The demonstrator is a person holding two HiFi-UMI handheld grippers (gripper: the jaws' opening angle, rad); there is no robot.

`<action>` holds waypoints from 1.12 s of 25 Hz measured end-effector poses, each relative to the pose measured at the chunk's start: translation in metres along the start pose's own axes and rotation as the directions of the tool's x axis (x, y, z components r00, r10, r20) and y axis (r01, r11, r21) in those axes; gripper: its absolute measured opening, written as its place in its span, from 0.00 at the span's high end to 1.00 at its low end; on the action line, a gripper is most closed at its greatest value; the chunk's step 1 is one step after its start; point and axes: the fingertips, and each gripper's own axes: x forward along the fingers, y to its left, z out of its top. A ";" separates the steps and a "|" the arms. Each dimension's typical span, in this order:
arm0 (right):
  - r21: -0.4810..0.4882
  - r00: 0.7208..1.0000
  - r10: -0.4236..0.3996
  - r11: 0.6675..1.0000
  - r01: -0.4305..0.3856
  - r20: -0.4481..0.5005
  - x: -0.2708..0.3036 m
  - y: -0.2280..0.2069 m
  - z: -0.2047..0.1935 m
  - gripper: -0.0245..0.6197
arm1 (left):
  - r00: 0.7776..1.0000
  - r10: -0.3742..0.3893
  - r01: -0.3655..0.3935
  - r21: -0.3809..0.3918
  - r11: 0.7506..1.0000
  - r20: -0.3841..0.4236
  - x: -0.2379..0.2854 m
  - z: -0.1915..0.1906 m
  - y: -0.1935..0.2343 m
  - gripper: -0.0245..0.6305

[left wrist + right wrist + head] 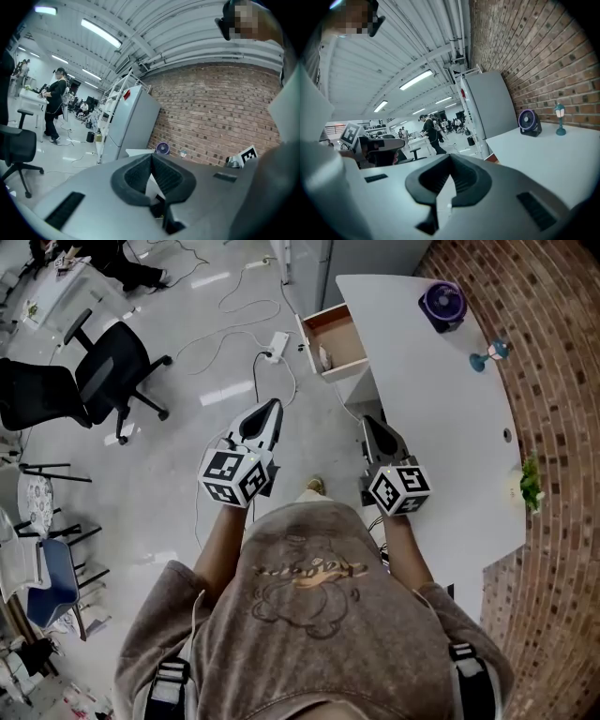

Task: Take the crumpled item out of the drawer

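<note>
Well short of the drawer (343,332) and its crumpled item (324,357), left gripper (274,410) and right gripper (369,424), fingers together, empty.

Your room's evenly bright from the ceiling strip lights (100,33), which bounce off the glossy floor (225,390) as white streaks in the head view. Shadows are soft and faint. Both gripper views bend hard at the edges with black corners, and the left tool (151,158) and right tool (449,159) look soft up close.
</note>
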 end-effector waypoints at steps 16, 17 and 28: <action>0.020 0.999 0.028 0.999 -0.027 -0.043 0.063 -0.049 0.012 0.97 | 0.999 0.044 -0.044 -0.014 0.999 -0.012 0.061 0.006 0.028 0.95; 0.020 0.999 0.029 0.999 -0.028 -0.043 0.067 -0.049 0.013 0.97 | 0.999 0.042 -0.042 -0.015 0.999 -0.015 0.065 0.007 0.030 0.95; 0.013 0.999 -0.019 1.000 0.019 -0.036 0.120 -0.064 0.029 0.97 | 0.999 -0.017 0.017 -0.012 1.000 -0.039 0.119 0.023 0.068 0.95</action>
